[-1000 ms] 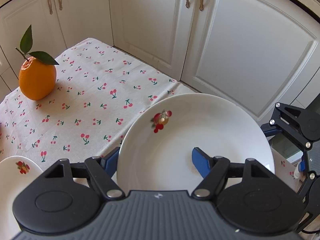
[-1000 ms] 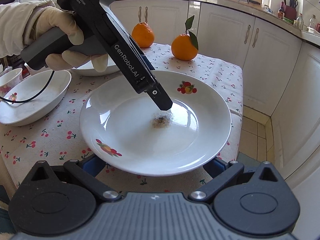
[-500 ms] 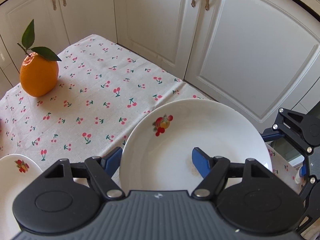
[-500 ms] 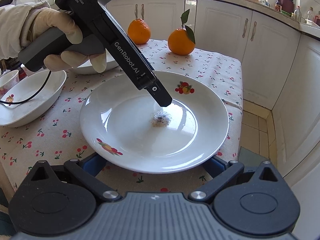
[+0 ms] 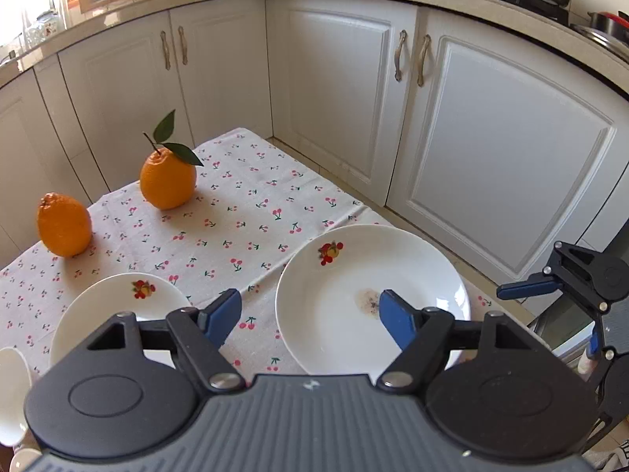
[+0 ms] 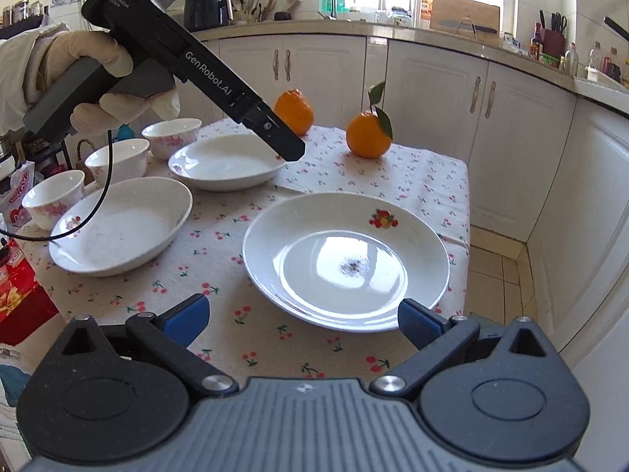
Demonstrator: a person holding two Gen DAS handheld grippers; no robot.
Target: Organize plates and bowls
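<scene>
Your left gripper (image 5: 308,316) hung open, holding nothing, above the cloth between two plates. Your right gripper (image 6: 302,320) was spread wide and empty too. The speckled plate (image 6: 346,259) lay on the table (image 6: 220,244) at its twelve o'clock, touching neither finger.

We see a glossy white ceramic plate (image 6: 346,259) on matt printed cloth (image 6: 220,338); our grippers' bodies look matt black plastic, the cabinets (image 5: 491,149) smooth painted white.
</scene>
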